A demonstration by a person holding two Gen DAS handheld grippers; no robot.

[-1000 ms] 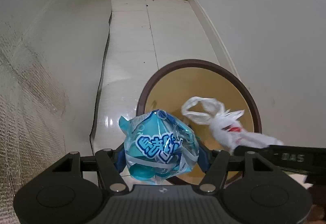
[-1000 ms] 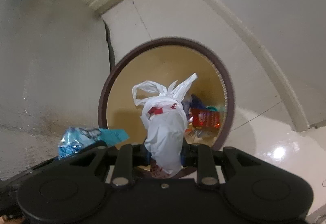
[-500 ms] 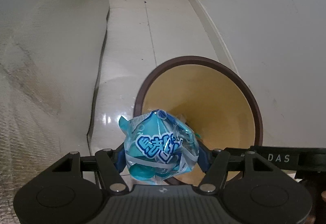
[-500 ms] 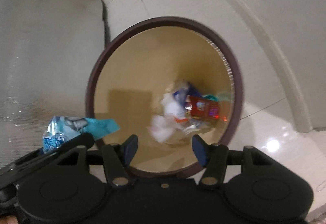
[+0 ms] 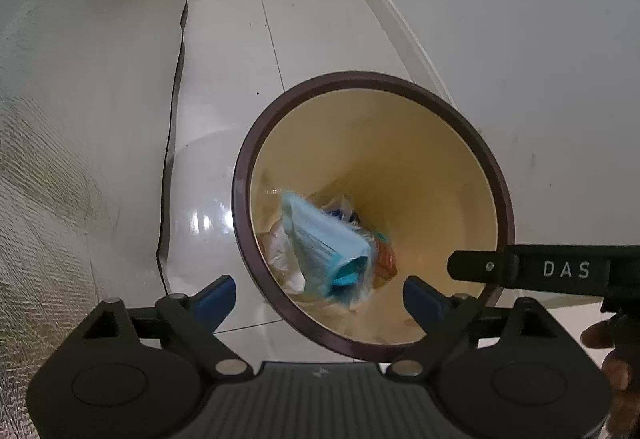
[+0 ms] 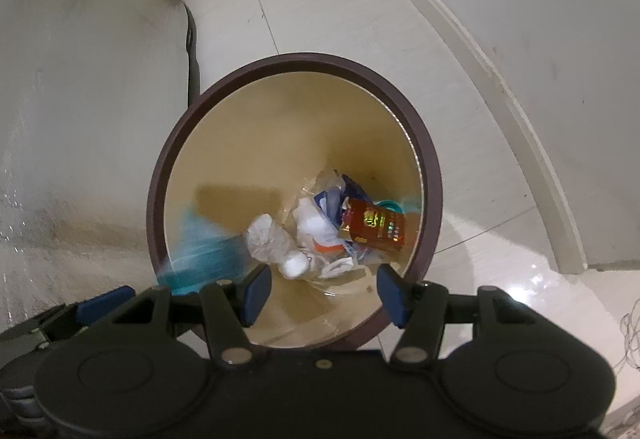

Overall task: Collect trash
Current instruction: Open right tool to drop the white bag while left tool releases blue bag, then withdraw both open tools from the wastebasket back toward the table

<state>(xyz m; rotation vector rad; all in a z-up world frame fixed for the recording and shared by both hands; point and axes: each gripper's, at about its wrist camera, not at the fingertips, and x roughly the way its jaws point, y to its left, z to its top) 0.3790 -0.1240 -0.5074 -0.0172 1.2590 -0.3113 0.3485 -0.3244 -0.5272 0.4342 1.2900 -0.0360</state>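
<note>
White letters "DAS" on right hand-held gripper [image 5: 560, 270]

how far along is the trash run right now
Done: white bag and red wrapper lie in the bin. In hand: nothing. The left hand-held gripper is opening with nothing between its jaws, the blue packet dropping, blurred, inside the bin. The right hand-held gripper is open. Left: no other trash shows in these views.

Right gripper [image 6: 323, 293] points down over the bin [image 6: 424, 143] — jaws apart, nothing between them; a blurred blue wrapper [image 6: 202, 253] sits at the bin's left inner wall; at the bottom lie a white bag [image 6: 276, 239] and a red packet [image 6: 376, 225], touching other litter.
</note>
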